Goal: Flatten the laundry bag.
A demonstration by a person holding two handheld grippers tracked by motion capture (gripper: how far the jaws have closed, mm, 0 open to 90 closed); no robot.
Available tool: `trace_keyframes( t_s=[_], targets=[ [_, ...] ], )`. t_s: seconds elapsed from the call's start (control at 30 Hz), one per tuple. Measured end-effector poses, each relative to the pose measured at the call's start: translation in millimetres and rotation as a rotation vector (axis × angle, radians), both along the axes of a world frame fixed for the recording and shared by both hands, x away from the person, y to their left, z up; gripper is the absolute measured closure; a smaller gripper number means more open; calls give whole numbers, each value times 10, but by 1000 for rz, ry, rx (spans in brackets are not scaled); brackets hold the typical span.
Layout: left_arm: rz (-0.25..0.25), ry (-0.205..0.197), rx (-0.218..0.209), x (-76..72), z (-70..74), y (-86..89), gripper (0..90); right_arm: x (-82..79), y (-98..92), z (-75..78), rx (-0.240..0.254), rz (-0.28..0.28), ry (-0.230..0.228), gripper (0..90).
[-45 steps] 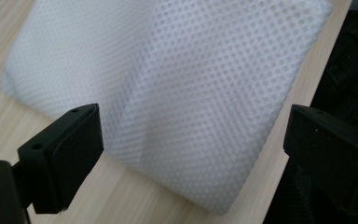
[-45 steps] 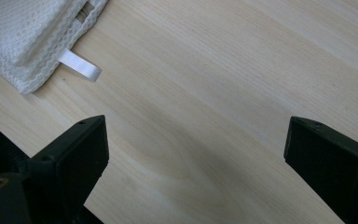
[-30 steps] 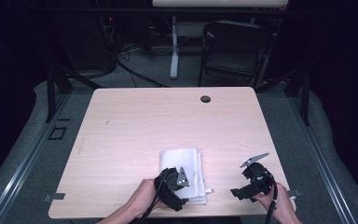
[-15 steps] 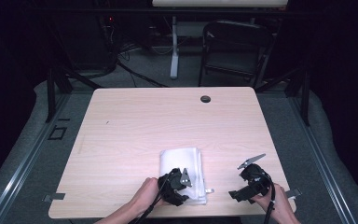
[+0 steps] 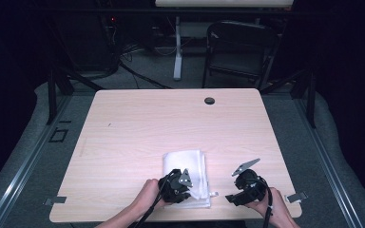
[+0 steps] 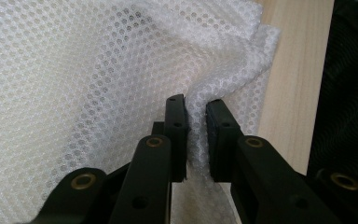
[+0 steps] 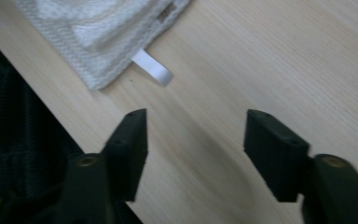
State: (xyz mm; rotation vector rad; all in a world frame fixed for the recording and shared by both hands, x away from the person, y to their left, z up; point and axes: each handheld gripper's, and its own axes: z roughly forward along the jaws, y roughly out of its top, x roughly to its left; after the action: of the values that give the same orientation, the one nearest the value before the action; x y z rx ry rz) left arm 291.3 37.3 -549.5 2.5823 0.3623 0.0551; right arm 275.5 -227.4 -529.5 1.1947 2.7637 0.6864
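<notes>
One white mesh cloth [image 5: 185, 166] lies folded near the bench's [image 5: 138, 128] near edge. Two grippers: the left gripper [image 6: 195, 135], just closing, pinches a cloth fold. The right gripper [image 7: 193, 149], right of the cloth, has been narrowing yet stands spread over bare wood, holding nothing.

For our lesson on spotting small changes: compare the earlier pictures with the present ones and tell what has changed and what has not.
The left gripper has just been closing and now pinches a raised fold of the white mesh cloth. The right gripper has just been closing part-way, with nothing between its jaws. Both hands, the folded cloth and the table stayed in place.
</notes>
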Motion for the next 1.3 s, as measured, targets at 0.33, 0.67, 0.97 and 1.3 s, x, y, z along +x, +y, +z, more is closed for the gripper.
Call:
trace_keyframes(
  t_s=[0.33,0.67,0.97,1.3],
  targets=[
    [8,-35,-46,-23,50,26,853,-79,330,52,-22,111,-62,891],
    [6,-42,-67,-21,62,37,851,-65,613,-50,-43,177,-47,900],
    [-21,-37,-45,-22,62,37,847,41,798,-125,-14,185,-80,900],
    [-22,-64,-57,-33,83,51,851,129,816,-237,-34,190,-9,900]
  ],
)
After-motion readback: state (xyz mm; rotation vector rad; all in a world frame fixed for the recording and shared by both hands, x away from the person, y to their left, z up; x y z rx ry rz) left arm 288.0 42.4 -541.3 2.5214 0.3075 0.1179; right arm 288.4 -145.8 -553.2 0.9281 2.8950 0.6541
